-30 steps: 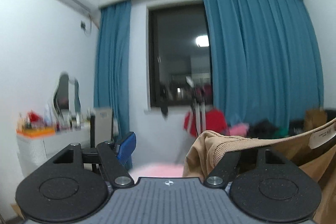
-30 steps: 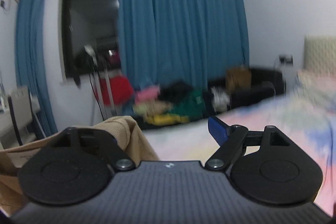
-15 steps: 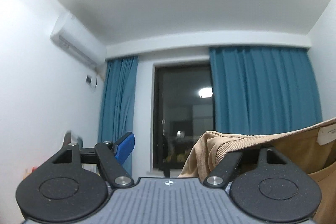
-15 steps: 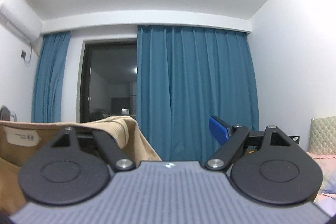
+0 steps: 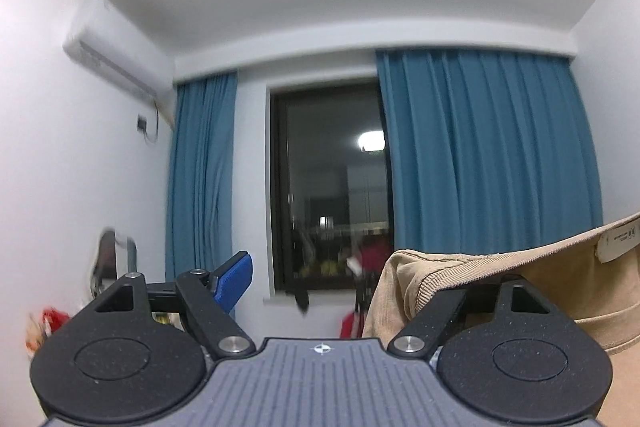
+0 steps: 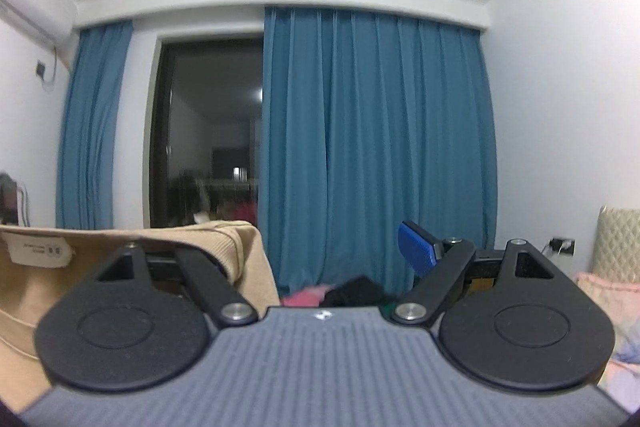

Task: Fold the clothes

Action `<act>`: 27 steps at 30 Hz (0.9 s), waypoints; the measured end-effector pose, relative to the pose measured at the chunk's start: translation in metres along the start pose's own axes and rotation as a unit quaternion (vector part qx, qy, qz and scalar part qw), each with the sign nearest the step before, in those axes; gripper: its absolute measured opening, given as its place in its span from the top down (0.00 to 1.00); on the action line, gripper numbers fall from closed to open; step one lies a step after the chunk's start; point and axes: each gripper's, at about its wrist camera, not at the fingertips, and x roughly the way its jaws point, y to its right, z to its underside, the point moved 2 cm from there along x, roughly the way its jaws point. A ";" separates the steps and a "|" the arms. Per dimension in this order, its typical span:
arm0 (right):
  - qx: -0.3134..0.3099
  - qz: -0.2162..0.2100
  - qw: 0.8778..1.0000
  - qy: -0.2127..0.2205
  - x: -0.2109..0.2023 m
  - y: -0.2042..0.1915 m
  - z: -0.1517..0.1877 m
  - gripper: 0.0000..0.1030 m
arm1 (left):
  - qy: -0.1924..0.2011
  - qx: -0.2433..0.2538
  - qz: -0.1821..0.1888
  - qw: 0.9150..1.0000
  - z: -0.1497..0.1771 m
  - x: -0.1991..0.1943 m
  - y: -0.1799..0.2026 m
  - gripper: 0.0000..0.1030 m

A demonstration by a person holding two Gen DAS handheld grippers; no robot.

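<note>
A tan garment (image 5: pixel 532 279) with a ribbed collar and a white label hangs over the right finger of my left gripper (image 5: pixel 320 275); the blue left pad (image 5: pixel 234 277) stands apart and bare. The same garment (image 6: pixel 120 259) drapes over the left finger of my right gripper (image 6: pixel 332 251); its blue right pad (image 6: pixel 416 247) is bare. Both grippers stand wide open and hold the garment up, stretched between them, tilted toward the window. The covered fingers are hidden by cloth.
Blue curtains (image 6: pixel 372 147) and a dark window (image 5: pixel 328 195) are ahead. An air conditioner (image 5: pixel 112 55) is on the left wall. A pile of clothes (image 6: pixel 340 295) lies below the curtain. A bed with a padded headboard (image 6: pixel 618 243) is at right.
Both grippers tilted up from the room toward the ceiling, then came part way down. The garment stayed hung on the same fingers.
</note>
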 end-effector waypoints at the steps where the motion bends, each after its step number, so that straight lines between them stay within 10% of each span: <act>1: -0.002 0.001 1.000 -0.011 0.020 -0.003 0.012 0.20 | -0.010 0.001 -0.001 1.000 0.014 0.017 0.003 0.22; 8: 0.000 0.013 0.996 -0.092 0.185 -0.024 0.131 0.20 | -0.081 0.006 -0.028 0.996 0.146 0.173 0.033 0.18; 16: -0.011 0.033 0.972 -0.234 0.345 -0.032 0.333 0.20 | -0.195 0.019 -0.012 0.981 0.372 0.325 0.091 0.18; 22: -0.053 0.014 0.932 -0.358 0.405 -0.044 0.474 0.20 | -0.301 0.052 0.024 0.952 0.512 0.372 0.114 0.20; 27: -0.139 -0.030 0.903 -0.405 0.419 -0.069 0.497 0.20 | -0.352 0.162 0.047 0.921 0.550 0.387 0.143 0.20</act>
